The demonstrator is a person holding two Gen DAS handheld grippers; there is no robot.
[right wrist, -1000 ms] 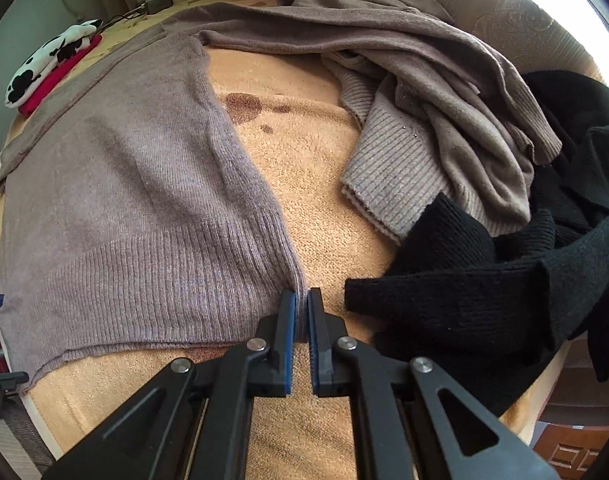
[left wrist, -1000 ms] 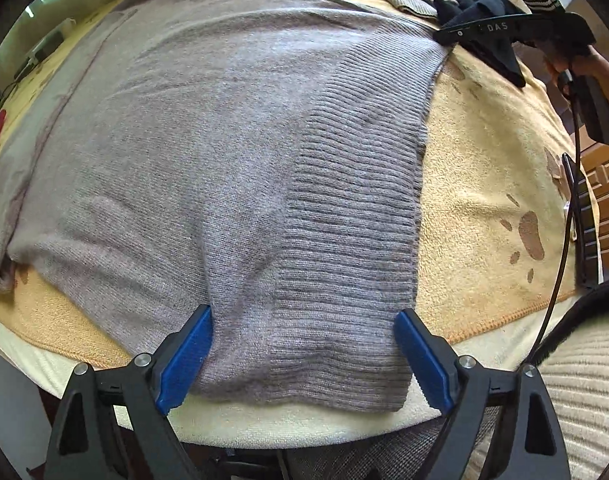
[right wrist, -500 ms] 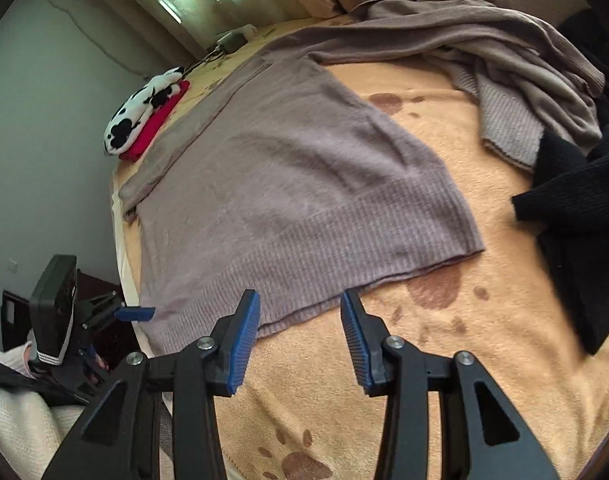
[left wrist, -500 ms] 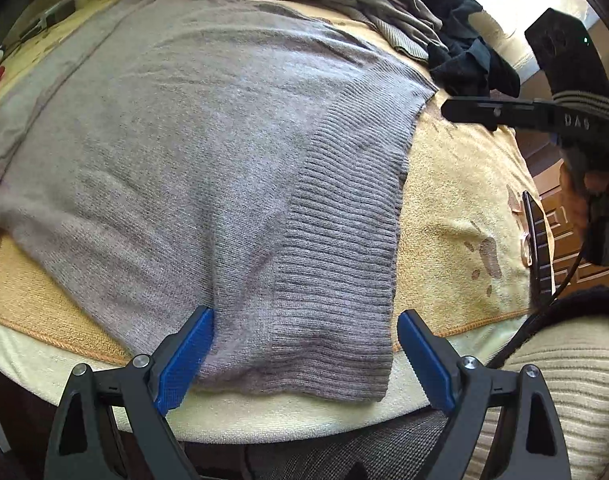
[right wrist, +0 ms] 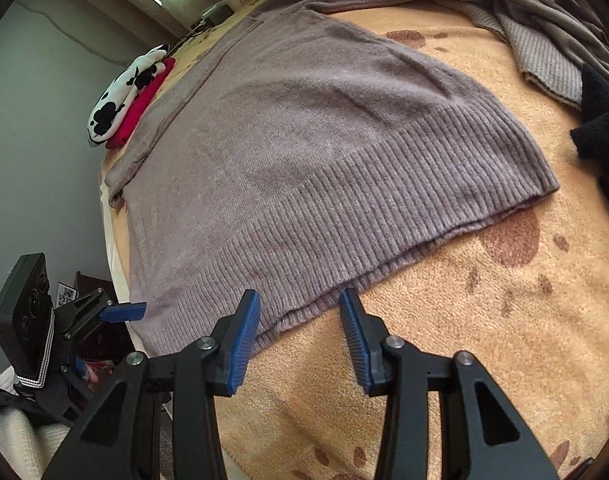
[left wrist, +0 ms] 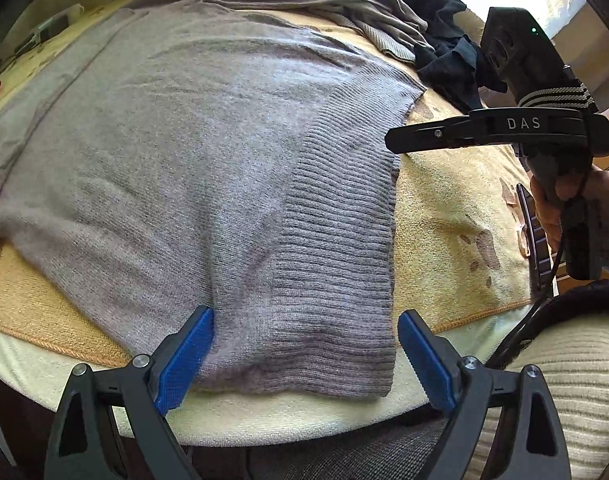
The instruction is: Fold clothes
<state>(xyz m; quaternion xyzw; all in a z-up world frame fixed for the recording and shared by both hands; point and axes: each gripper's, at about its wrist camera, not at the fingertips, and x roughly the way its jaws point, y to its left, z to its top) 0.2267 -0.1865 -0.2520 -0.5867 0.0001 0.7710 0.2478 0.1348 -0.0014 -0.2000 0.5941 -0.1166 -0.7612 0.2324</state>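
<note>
Sweater [left wrist: 208, 168] hem between left tool [left wrist: 304, 354] fingers.

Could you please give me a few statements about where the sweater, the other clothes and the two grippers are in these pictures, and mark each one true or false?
1. The grey-brown sweater lies spread flat on the tan blanket. True.
2. The right gripper is clamped on the sweater's hem. False: its jaws stand open, just short of the ribbed hem.
3. The left gripper has open jaws on either side of the hem's corner. True.
4. The black garment lies on top of the spread sweater. False: it sits beside it, apart.
</note>
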